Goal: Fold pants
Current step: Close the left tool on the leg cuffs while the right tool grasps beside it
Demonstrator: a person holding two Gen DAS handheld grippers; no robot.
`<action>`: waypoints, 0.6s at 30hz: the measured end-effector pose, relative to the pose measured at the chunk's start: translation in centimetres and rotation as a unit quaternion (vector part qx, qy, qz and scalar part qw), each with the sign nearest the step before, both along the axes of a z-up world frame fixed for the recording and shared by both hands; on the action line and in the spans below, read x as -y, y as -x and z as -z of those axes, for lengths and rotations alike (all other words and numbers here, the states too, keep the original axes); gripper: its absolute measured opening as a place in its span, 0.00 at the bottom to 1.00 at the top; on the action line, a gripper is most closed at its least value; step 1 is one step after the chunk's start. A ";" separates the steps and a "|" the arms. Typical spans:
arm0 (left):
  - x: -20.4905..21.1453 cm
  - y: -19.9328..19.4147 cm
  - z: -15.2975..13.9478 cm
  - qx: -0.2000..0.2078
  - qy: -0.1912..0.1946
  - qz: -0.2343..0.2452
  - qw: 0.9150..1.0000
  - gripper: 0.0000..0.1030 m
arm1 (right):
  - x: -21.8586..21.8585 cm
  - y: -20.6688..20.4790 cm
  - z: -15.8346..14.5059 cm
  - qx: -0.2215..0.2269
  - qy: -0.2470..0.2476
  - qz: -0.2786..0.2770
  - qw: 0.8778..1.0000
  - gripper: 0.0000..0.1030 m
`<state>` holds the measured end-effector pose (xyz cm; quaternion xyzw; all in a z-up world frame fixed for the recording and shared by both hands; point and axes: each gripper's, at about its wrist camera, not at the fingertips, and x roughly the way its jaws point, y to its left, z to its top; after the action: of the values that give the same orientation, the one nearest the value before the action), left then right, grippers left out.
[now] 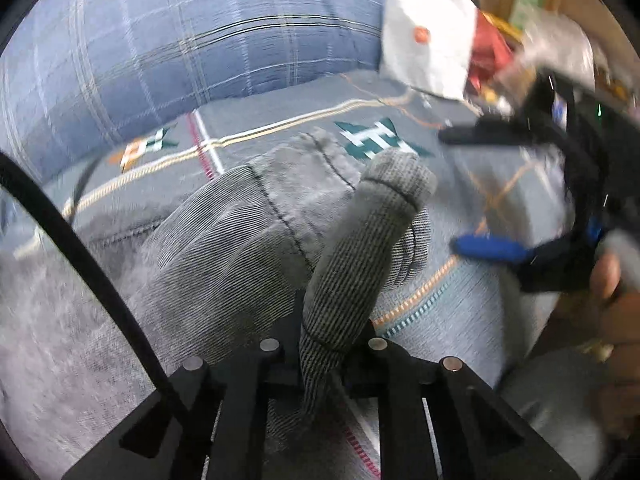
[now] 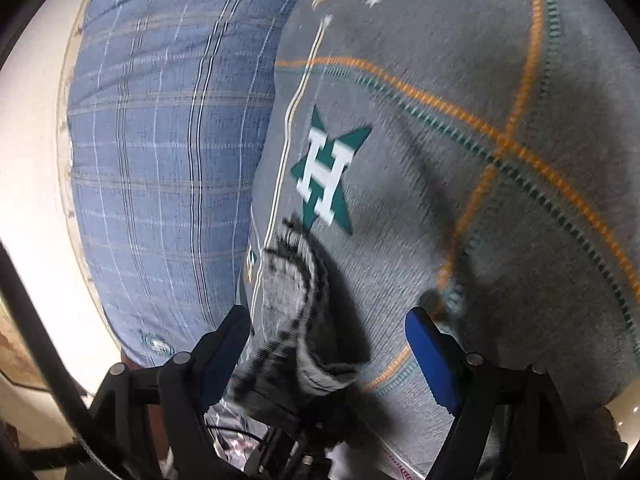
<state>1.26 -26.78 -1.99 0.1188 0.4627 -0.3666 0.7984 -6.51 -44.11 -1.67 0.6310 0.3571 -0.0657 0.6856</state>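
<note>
The grey corduroy pants (image 1: 224,248) lie bunched on the bed. One fold of them stands up through my left gripper (image 1: 320,340), which is shut on that fold; its fingertips are hidden under the cloth. My right gripper (image 1: 480,192) hovers open to the right, blue pad (image 1: 488,248) showing. In the right wrist view the same raised fold of pants (image 2: 296,300) sits between the wide-apart fingers of my right gripper (image 2: 326,320), nearer the left blue pad (image 2: 224,344), and neither pad presses on it.
A grey bedspread (image 2: 440,160) with orange and teal stitched lines and a green star motif covers the bed. A blue plaid pillow (image 1: 160,52) lies behind the pants. White and red packages (image 1: 432,52) sit at the back right. A hand (image 1: 612,280) holds the right gripper.
</note>
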 end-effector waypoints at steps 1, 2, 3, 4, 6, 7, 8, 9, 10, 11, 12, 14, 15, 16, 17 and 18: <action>-0.3 -0.2 -0.1 -0.009 0.009 -0.006 1.000 0.12 | -0.3 -0.3 0.0 0.002 -0.001 -0.008 1.000 0.80; -0.4 -0.2 -0.2 -0.013 0.015 -0.008 1.000 0.12 | -0.6 -0.7 0.1 0.003 -0.002 -0.018 1.000 0.80; -0.5 -0.1 -0.2 -0.016 0.018 -0.008 1.000 0.12 | -0.8 -1.0 0.1 0.005 -0.005 -0.029 1.000 0.80; -0.6 0.0 -0.1 -0.022 0.020 -0.009 1.000 0.12 | -1.2 -1.4 0.3 0.008 -0.010 -0.040 0.999 0.80; -0.8 0.2 -0.2 -0.023 0.022 -0.009 0.999 0.12 | -1.8 -2.0 0.5 0.007 -0.014 -0.056 0.998 0.80; -0.8 0.2 -0.2 -0.022 0.024 -0.008 0.999 0.12 | -2.1 -2.3 0.5 0.004 -0.013 -0.061 0.998 0.80; -0.9 0.3 -0.3 -0.022 0.026 -0.008 0.999 0.12 | -2.5 -2.6 0.6 0.000 -0.012 -0.066 0.998 0.80; -0.9 0.3 -0.3 -0.023 0.025 -0.008 0.999 0.11 | -2.8 -2.8 0.7 -0.001 -0.012 -0.071 0.997 0.80; -0.9 0.4 -0.3 -0.025 0.025 -0.008 0.999 0.11 | -2.9 -3.0 0.8 0.001 -0.015 -0.073 0.997 0.80; -0.8 0.3 -0.2 -0.027 0.025 -0.009 0.999 0.11 | -3.1 -3.2 0.8 0.002 -0.018 -0.077 0.997 0.80; -0.8 0.3 -0.2 -0.026 0.024 -0.009 0.999 0.11 | -3.3 -3.5 0.9 0.003 -0.020 -0.083 0.996 0.80; -0.7 0.1 -0.2 -0.026 0.023 -0.009 0.999 0.12 | -3.7 -3.6 1.0 0.007 -0.023 -0.091 0.996 0.80; -0.7 0.2 -0.2 -0.026 0.023 -0.009 0.999 0.11 | -3.8 -3.7 1.0 0.008 -0.023 -0.095 0.995 0.80; -0.7 0.1 -0.1 -0.026 0.023 -0.009 0.999 0.11 | -3.9 -3.8 0.9 0.009 -0.022 -0.099 0.995 0.80; -0.7 0.0 -0.1 -0.027 0.023 -0.010 0.999 0.12 | -4.0 -3.9 0.9 0.012 -0.021 -0.099 0.995 0.80; -0.7 0.0 -0.1 -0.028 0.024 -0.010 0.999 0.12 | -4.1 -3.9 0.8 0.015 -0.022 -0.098 0.995 0.78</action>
<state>1.22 -26.04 -1.88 0.0850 0.4775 -0.3728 0.7911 -2.60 -40.03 -2.46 0.6083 0.4081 0.0196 0.6804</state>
